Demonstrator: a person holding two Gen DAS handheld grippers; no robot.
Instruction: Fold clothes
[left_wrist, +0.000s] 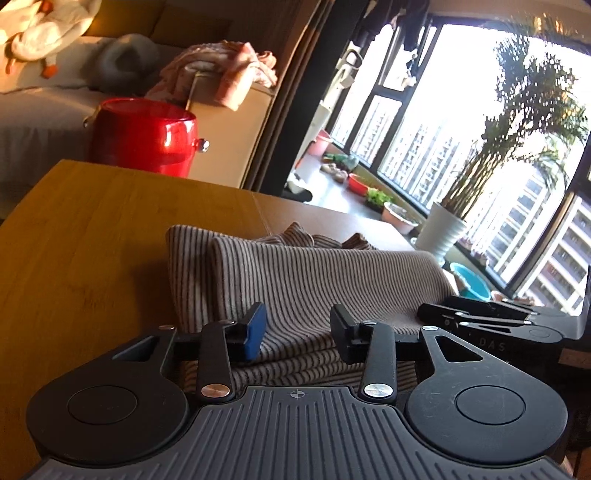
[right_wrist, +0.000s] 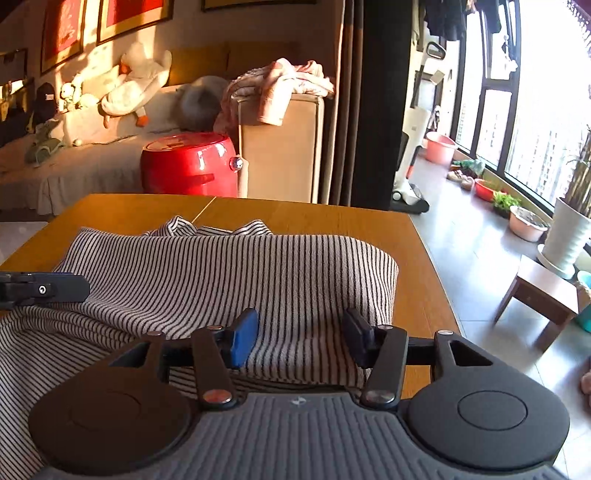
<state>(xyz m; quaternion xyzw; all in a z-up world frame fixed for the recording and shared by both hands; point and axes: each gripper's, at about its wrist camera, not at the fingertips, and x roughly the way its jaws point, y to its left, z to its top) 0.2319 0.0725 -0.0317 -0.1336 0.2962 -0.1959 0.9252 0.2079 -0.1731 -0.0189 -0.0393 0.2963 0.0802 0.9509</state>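
A black-and-white striped garment (left_wrist: 306, 280) lies partly folded on the wooden table (left_wrist: 92, 229); it also shows in the right wrist view (right_wrist: 221, 273). My left gripper (left_wrist: 297, 330) is open, its fingers just above the garment's near folded edge, holding nothing. My right gripper (right_wrist: 301, 338) is open over the garment's near right part, holding nothing. The right gripper appears at the right of the left wrist view (left_wrist: 480, 317). The left gripper's finger appears at the left edge of the right wrist view (right_wrist: 44, 290).
A red round pot-like container (right_wrist: 190, 168) stands beyond the table's far edge. Behind it is a sofa (right_wrist: 74, 162) with plush toys and a cabinet draped with pink cloth (right_wrist: 280, 88). A white planter (right_wrist: 565, 236), basins and a low stool (right_wrist: 539, 295) stand by the window at right.
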